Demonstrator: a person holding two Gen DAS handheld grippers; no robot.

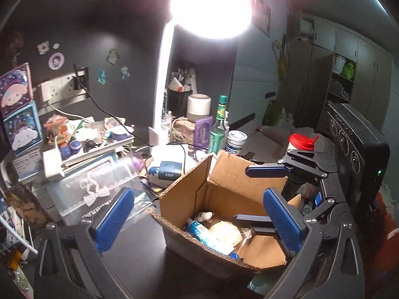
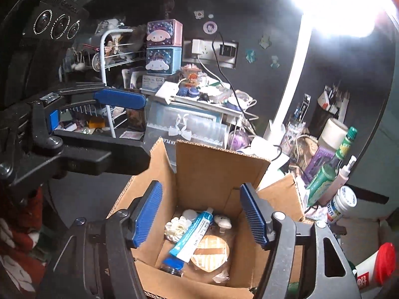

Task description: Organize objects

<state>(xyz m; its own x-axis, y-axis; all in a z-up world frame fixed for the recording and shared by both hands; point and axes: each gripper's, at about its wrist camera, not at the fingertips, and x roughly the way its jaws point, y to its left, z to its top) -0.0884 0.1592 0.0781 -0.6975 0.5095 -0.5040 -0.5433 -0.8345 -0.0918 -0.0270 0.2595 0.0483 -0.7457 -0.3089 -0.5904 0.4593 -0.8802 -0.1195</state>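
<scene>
One cardboard box (image 2: 199, 174) sits open on the dark desk (image 1: 139, 246), flaps up, and holds the gathered items: a blue-and-white tube (image 2: 192, 234), a round waffle-pattern pack in clear wrap (image 2: 212, 251), a small jar with a blue lid (image 2: 172, 265) and some small white pieces (image 2: 178, 225). In the right wrist view the tube lies flat on top of the wrapped pack, long axis on a diagonal, white cap end (image 2: 210, 210) toward the far wall of the box and flat crimped end toward the near left corner, above the jar. Right gripper (image 2: 200, 214) hangs over the box mouth, jaws partly apart, nothing between the pads. Left gripper (image 1: 197, 220) is at the box's near left corner, jaws spread full wide and empty; its right finger overlaps the box opening, its left finger is outside over the desk. Box is hemmed in: clear lace-trimmed organizer (image 1: 97, 186) to its left, white lamp stem (image 1: 162, 87) behind, green bottle (image 1: 218, 127) and a white-and-blue tub (image 1: 235, 140) at the back right, red-capped container (image 1: 301, 142) further right. Lamp glare washes out the top of both views.
</scene>
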